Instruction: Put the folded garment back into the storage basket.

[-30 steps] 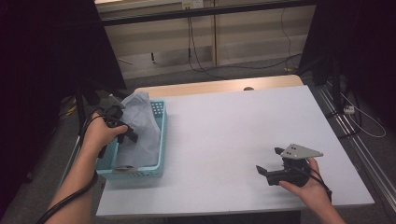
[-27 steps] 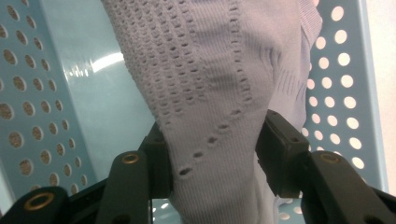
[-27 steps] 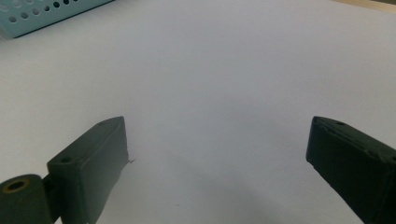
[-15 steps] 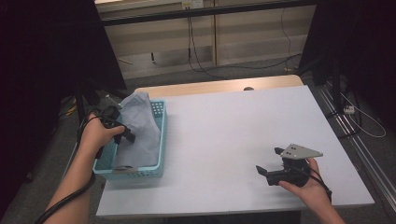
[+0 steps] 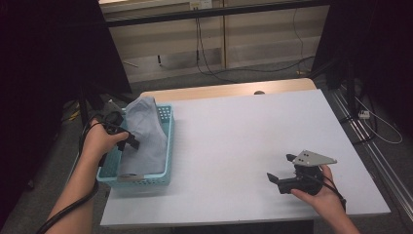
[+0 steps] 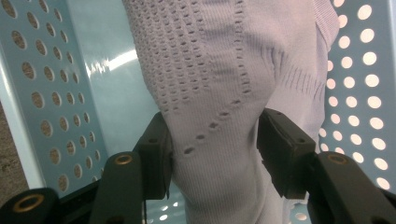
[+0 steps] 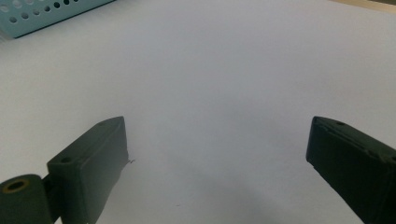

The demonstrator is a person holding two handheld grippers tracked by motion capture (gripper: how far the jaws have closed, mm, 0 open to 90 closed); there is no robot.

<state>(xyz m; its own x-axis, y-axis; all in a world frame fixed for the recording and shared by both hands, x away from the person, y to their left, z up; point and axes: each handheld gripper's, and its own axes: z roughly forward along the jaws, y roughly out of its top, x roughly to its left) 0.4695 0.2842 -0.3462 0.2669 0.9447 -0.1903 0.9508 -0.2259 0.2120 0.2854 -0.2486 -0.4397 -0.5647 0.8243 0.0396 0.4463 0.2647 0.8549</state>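
Inside the light blue basket (image 5: 166, 146) at the table's (image 5: 253, 146) left edge: pale knit garment (image 5: 144, 134), draped over the far rim. My left gripper (image 6: 212, 149) has just been opening, its jaws bracketing the knit. My right gripper (image 5: 285, 170) rests well apart, jaws wide, nothing between.

The basket (image 5: 164, 146) sits at the table's (image 5: 243, 136) left edge with the garment (image 5: 146, 131) in it.

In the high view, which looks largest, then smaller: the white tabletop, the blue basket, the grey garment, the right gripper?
1. White tabletop
2. Blue basket
3. Grey garment, slightly smaller than the basket
4. Right gripper
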